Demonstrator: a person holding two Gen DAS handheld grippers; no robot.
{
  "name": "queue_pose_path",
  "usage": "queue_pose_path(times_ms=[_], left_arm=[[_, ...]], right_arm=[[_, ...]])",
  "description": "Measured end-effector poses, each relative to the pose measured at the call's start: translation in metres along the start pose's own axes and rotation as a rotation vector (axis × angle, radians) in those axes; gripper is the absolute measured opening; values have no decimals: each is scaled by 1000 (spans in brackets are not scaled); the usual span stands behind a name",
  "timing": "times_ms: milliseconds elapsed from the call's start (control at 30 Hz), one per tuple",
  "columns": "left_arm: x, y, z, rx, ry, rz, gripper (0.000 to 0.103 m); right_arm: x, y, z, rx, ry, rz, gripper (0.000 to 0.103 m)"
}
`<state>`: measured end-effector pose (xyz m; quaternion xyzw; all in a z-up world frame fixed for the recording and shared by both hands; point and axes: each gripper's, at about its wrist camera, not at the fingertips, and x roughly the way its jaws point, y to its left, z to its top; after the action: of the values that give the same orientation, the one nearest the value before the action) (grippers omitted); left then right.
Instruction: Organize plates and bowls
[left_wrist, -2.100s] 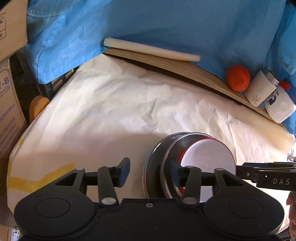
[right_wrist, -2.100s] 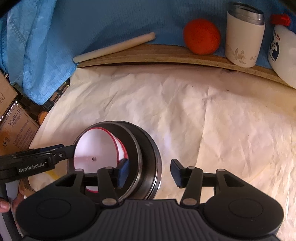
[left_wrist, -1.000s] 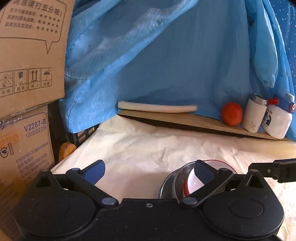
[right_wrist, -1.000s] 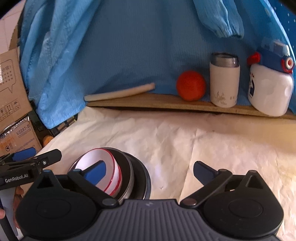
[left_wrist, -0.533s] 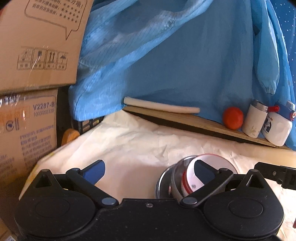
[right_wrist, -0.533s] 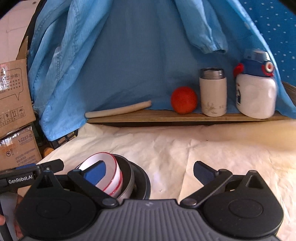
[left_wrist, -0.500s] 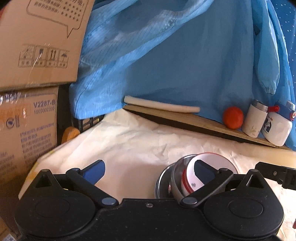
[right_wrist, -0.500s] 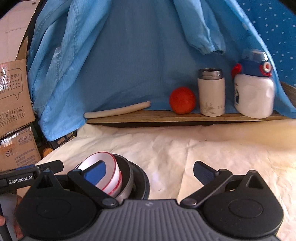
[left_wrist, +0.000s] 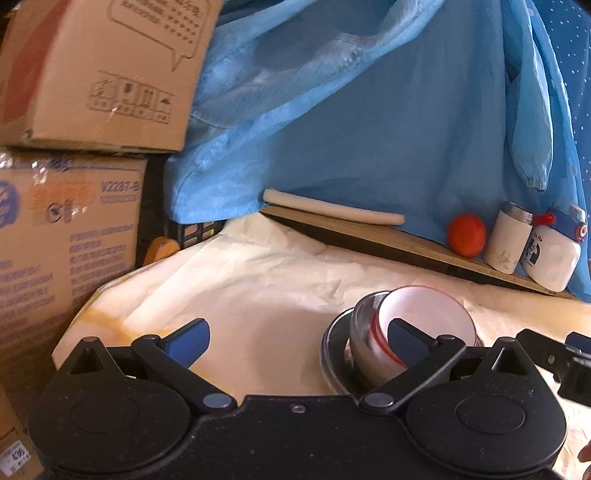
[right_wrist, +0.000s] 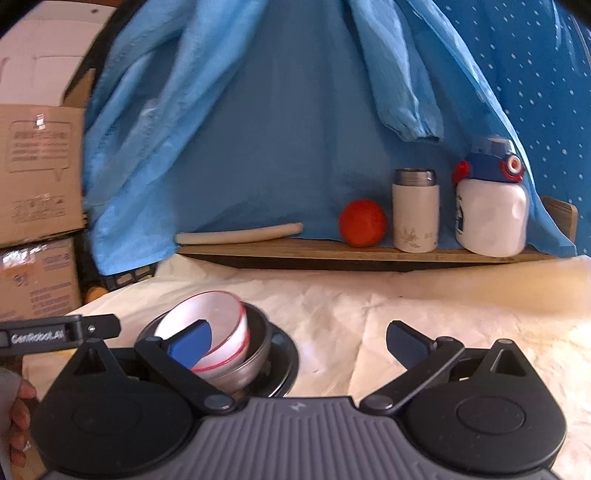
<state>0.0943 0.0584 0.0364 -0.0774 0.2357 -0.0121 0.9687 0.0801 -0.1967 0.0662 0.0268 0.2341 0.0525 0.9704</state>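
Lower cardboard box (left_wrist: 66, 251): "V2287-B" partly legible, number line under it blurred. Upper cardboard box (left_wrist: 99, 70): handling pictograms and a speech-bubble outline, its print unreadable. Left gripper (right_wrist: 55, 334) arm in right wrist view: "GenRobot.AI", blurry. White bottle (left_wrist: 550, 254) label: too small.

Your left gripper (left_wrist: 297, 338) gapes wide, empty.
The white bowl (left_wrist: 424, 314) sits nested in a metal bowl (left_wrist: 360, 332) on a dark plate (left_wrist: 330, 350).

Dark plate (right_wrist: 284, 354): near half hidden behind gripper body, 6 o'clock.
Steel bowl (left_wrist: 360, 325): base hidden.
Box print (left_wrist: 55, 254): blurred, 9 o'clock.
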Motion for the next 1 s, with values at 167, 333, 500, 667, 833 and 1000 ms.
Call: queue_pose_path(times_ms=[167,333,500,667,833,1000], left_arm=[[-13,-1,-11,16,-24,26,102],[-26,0,-23,32,-35,26,102],[-38,3,-32,14,-29,4,102],[-51,2,-43,4,-35,3,102],[-59,0,-52,17,-43,16,102],[-62,0,-59,34,-32,12,102]], right_arm=[[-12,5,-15,-17,-24,33,103],[-29,7,-26,-18,-46,14,103],[-40,6,-32,-26,-41,-19,103],[-49,4,-37,-6,-33,-16,103],[-59,1,-41,4,-49,-10,103],[-67,0,-46,-1,-68,-3,103]])
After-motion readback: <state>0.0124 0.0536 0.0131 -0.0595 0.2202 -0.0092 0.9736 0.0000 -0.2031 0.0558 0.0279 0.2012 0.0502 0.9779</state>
